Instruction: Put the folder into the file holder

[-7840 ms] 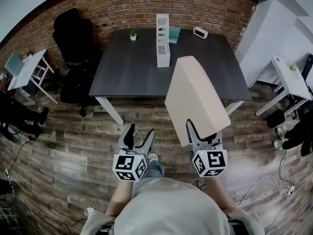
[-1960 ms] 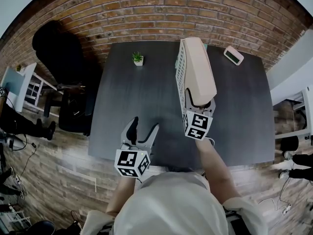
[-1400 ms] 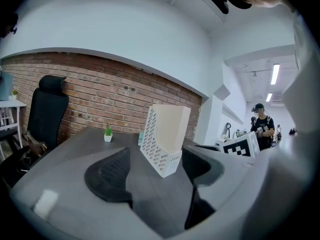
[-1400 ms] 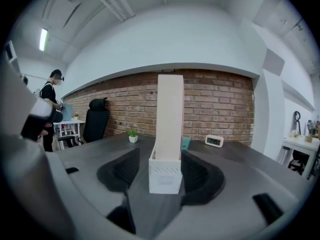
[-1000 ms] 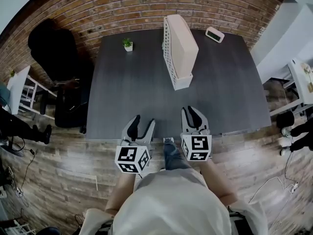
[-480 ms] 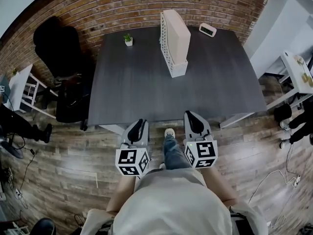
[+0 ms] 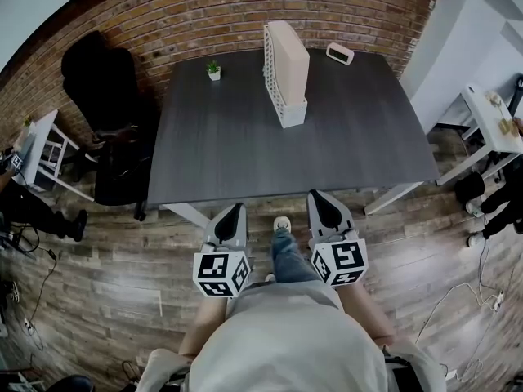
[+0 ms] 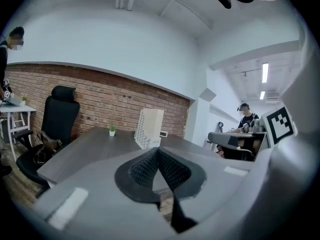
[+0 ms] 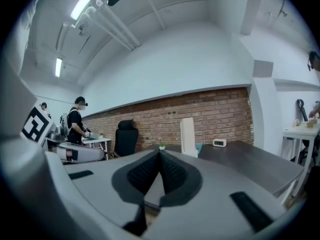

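The beige folder (image 7: 291, 53) stands upright inside the white perforated file holder (image 7: 279, 96) at the back middle of the dark desk (image 7: 245, 153). In the left gripper view the file holder (image 8: 148, 129) shows far ahead; in the right gripper view the folder (image 9: 187, 135) rises beyond the jaws. My left gripper (image 7: 232, 211) and right gripper (image 7: 319, 198) hang side by side over the wooden floor, just off the desk's near edge. Both are shut with nothing between their pads.
A small potted plant (image 7: 213, 69) and a white clock (image 7: 339, 53) sit at the desk's back edge. A black office chair (image 7: 110, 129) stands left of the desk. White tables (image 7: 490, 121) stand at the right. People (image 9: 76, 126) stand by side tables.
The folder left my right gripper and now stands in the file holder. Both grippers pulled back off the desk toward me and closed their jaws. The desk has drifted farther away in view.
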The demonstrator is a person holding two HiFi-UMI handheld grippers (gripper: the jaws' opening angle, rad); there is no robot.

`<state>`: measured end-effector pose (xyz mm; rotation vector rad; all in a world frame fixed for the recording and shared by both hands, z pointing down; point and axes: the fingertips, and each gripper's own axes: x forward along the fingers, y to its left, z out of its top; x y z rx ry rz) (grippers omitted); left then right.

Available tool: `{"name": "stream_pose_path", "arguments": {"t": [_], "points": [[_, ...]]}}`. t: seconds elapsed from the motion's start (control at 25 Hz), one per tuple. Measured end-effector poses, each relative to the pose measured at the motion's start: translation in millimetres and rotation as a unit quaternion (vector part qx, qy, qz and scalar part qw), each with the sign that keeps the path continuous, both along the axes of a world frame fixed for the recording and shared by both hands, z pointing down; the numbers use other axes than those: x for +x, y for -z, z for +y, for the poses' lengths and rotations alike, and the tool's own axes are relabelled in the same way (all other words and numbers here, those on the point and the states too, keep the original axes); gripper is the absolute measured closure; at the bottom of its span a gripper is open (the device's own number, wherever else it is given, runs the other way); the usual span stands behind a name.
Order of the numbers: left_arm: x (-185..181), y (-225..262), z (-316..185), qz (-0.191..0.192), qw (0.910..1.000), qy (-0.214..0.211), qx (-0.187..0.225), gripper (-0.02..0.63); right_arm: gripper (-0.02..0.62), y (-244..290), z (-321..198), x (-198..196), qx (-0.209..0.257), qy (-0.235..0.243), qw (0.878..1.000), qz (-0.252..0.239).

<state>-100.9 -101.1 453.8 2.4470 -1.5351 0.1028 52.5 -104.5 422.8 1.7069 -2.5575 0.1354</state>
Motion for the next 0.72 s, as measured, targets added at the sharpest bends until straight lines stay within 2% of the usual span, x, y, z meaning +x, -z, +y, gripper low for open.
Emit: {"name": "stream_pose_path", "arguments": {"t": [0.72], "points": [[5.0, 7.5, 4.6, -0.008, 0.9999, -0.006, 0.009, 0.595, 0.594, 9.6, -1.1, 2.3, 0.017, 0.006, 1.000, -0.013]]}}
